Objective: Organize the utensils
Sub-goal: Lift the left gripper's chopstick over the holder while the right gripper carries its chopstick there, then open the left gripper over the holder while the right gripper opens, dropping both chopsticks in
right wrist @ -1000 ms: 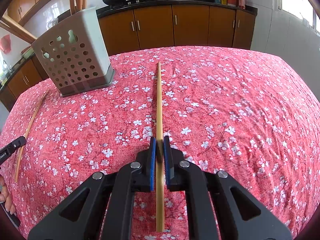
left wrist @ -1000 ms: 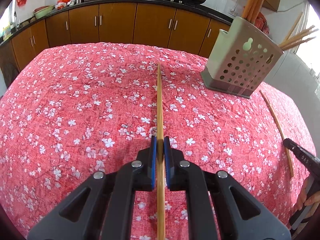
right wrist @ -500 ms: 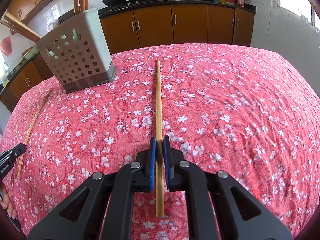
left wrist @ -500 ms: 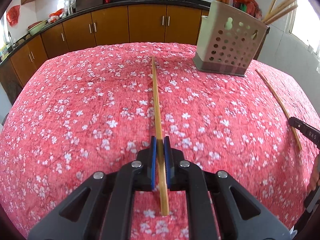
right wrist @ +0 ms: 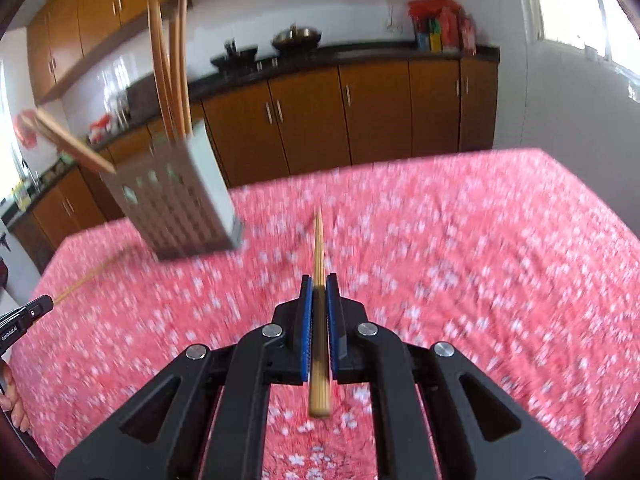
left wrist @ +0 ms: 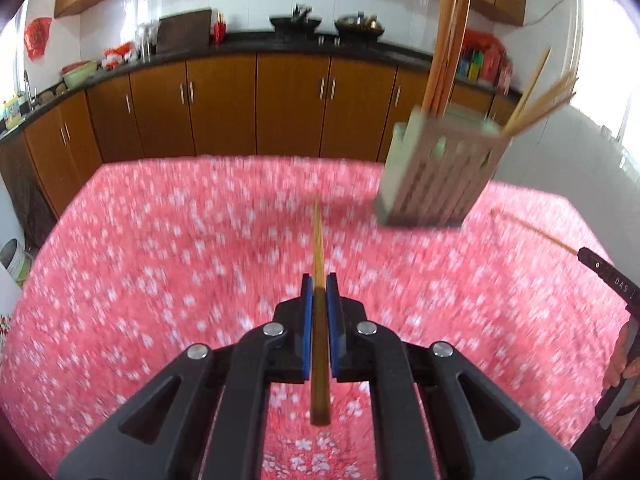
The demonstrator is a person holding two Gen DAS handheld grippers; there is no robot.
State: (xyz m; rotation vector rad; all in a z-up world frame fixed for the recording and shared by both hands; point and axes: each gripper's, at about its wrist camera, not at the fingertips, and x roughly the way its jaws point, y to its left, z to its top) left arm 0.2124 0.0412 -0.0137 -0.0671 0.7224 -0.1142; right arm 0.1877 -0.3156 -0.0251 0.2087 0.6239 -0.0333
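Up off the floral tablecloth, the left gripper has its blue pads clamped on a bamboo chopstick that points forward along the fingers, its tip clear of the cloth. To its right stands the perforated grey utensil holder, upright on the cloth, with chopsticks sticking out of the top. Further right, the right gripper is likewise closed on a second chopstick, raised above the tablecloth, the holder to its left. Wooden cabinets line the back wall.
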